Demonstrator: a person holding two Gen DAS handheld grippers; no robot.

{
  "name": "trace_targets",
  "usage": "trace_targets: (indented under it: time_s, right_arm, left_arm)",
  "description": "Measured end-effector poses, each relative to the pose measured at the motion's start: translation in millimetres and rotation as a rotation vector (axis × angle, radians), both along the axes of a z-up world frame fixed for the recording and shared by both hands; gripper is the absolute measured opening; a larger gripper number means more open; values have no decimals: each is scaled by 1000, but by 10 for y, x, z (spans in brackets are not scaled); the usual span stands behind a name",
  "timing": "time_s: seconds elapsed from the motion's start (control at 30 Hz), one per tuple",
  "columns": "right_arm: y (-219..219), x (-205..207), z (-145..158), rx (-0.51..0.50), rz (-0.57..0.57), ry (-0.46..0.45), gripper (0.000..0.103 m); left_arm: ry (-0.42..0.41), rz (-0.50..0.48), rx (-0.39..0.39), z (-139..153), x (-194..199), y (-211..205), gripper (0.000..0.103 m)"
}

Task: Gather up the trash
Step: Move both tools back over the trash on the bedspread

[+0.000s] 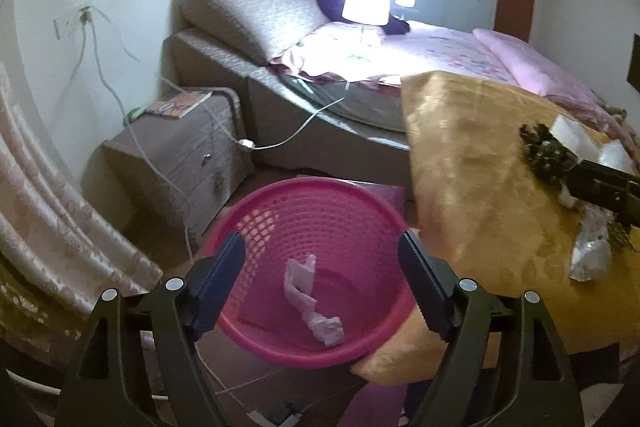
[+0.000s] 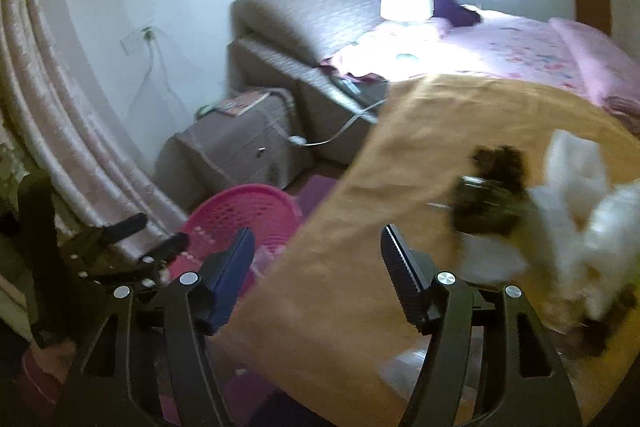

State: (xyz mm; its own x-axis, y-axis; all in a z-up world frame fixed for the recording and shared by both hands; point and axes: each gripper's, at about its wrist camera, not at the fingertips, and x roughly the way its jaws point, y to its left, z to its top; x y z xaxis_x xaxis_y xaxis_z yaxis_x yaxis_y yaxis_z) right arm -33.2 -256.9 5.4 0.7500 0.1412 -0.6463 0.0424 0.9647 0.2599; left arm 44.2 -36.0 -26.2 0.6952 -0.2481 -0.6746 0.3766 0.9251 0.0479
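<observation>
A pink plastic basket [image 1: 320, 211] stands on the floor beside the table. Crumpled pale paper [image 1: 312, 301] lies in it. My left gripper [image 1: 322, 267] is open and empty, right above the basket. My right gripper [image 2: 318, 255] is open and empty over the orange tablecloth [image 2: 360, 227]; it also shows in the left wrist view [image 1: 600, 183]. On the cloth lie a dark dried bunch [image 2: 494, 187], white crumpled tissue [image 2: 580, 211] and a crinkled clear wrapper [image 1: 592, 247]. The basket also shows in the right wrist view [image 2: 240, 211], with my left gripper [image 2: 156, 239] at its rim.
A grey nightstand [image 1: 180, 155] with a book and white cables stands behind the basket. A bed [image 1: 400, 51] with a lit lamp [image 1: 366, 1] fills the back. A pale curtain [image 1: 48, 195] hangs on the left.
</observation>
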Motion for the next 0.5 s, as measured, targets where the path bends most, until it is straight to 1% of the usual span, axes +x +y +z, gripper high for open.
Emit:
trace_targets:
  time_s: [0.23, 0.33, 0.5]
  right_arm:
    - [-494, -533, -49, -57, -155, 1, 64]
    - [-670, -686, -93, -58, -209, 4, 64]
    - [-867, -811, -153, -49, -270, 7, 64]
  left_arm:
    - [-14, -92, 19, 14, -174, -296, 77]
    - [-14, -132, 28, 10, -234, -412, 77]
    - [-5, -225, 34, 6, -385, -682, 77]
